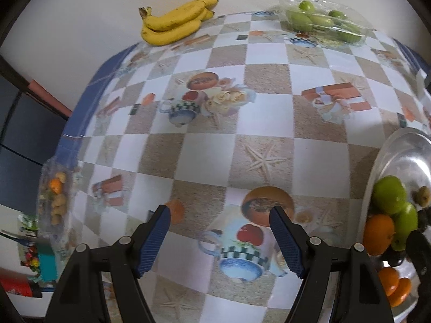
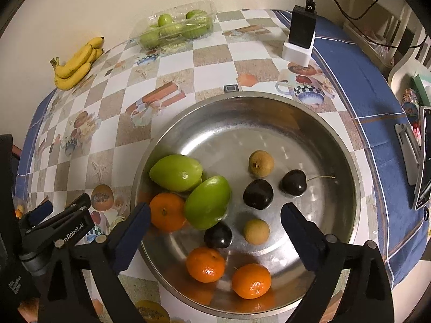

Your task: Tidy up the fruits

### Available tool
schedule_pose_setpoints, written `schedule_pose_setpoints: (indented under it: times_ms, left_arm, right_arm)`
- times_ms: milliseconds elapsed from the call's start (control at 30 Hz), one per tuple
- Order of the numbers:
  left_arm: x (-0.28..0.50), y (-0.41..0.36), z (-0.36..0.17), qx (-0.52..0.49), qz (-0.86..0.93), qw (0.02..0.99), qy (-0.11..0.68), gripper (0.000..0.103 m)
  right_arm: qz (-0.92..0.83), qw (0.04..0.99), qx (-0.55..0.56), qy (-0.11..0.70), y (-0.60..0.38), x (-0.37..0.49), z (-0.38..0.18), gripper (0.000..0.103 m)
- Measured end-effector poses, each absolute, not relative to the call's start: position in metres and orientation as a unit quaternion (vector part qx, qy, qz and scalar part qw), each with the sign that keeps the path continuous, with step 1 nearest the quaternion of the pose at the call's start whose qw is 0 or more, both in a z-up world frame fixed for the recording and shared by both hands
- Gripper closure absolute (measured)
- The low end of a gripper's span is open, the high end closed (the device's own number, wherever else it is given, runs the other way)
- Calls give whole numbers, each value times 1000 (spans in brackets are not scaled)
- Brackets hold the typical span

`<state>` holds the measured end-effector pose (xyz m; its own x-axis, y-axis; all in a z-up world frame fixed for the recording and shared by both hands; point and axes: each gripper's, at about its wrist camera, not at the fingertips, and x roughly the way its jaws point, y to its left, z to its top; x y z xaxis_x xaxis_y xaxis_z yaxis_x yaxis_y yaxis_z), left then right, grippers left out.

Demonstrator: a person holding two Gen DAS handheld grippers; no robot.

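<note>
Both grippers stand with their jaws spread and nothing between the pads. The right gripper (image 2: 215,222) hangs over a wide steel bowl (image 2: 269,113), pointing steeply down, its blue-padded fingers (image 2: 134,231) framing the near half of the bowl without touching any fruit. Just beyond its fingertips lie a dark plum (image 2: 218,235) and a small tan longan (image 2: 256,231). Beside the left finger sits a mandarin (image 2: 167,211), touching a green jujube (image 2: 207,202) that leans against a second green jujube (image 2: 176,172). Nearer the camera, low in the bowl, two more mandarins (image 2: 205,264) rest close together. Farther in are another dark plum (image 2: 258,193), a dark cherry (image 2: 293,182) with its stem lying to the right, and a second longan (image 2: 260,163).

The left gripper (image 1: 219,235) hovers over bare checkered tablecloth (image 1: 264,123), just left of the bowl's rim (image 1: 382,156); it shows at the lower left in the right wrist view too.

Farther off, toward the wall, a bunch of bananas (image 1: 175,23) lies on the table's edge, and a clear plastic clamshell of green jujubes (image 2: 175,28) stands well apart from it along the same far side. At the table's left edge is a second clear pack (image 1: 55,196) with small orange and tan fruit, blurred. On the right a black charger in a white base (image 2: 300,36) stands upright near the blue border of the cloth.
</note>
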<state>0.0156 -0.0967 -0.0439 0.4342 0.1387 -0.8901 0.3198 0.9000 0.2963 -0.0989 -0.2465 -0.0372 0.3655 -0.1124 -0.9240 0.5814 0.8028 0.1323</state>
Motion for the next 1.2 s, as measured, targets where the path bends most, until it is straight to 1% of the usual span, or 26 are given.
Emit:
schedule_pose_setpoints:
  times_ms: [67, 433, 633, 867, 1200]
  left_arm:
    - [16, -95, -42, 214, -55, 820, 529, 24]
    - [11, -77, -25, 241, -19, 832, 499, 24]
    - [6, -66, -25, 253, -18, 818, 517, 24]
    - [-1, -43, -17, 233, -24, 806, 543, 24]
    - [-31, -19, 10, 217, -46, 814, 537, 24]
  right_arm:
    - [-218, 795, 229, 517, -247, -100, -37, 2]
    - [-219, 807, 211, 506, -235, -98, -29, 2]
    - [-208, 809, 191, 515, -218, -92, -25, 2]
    - [-199, 805, 188, 526, -199, -103, -21, 2]
    - [-204, 805, 185, 526, -183, -133, -4, 2]
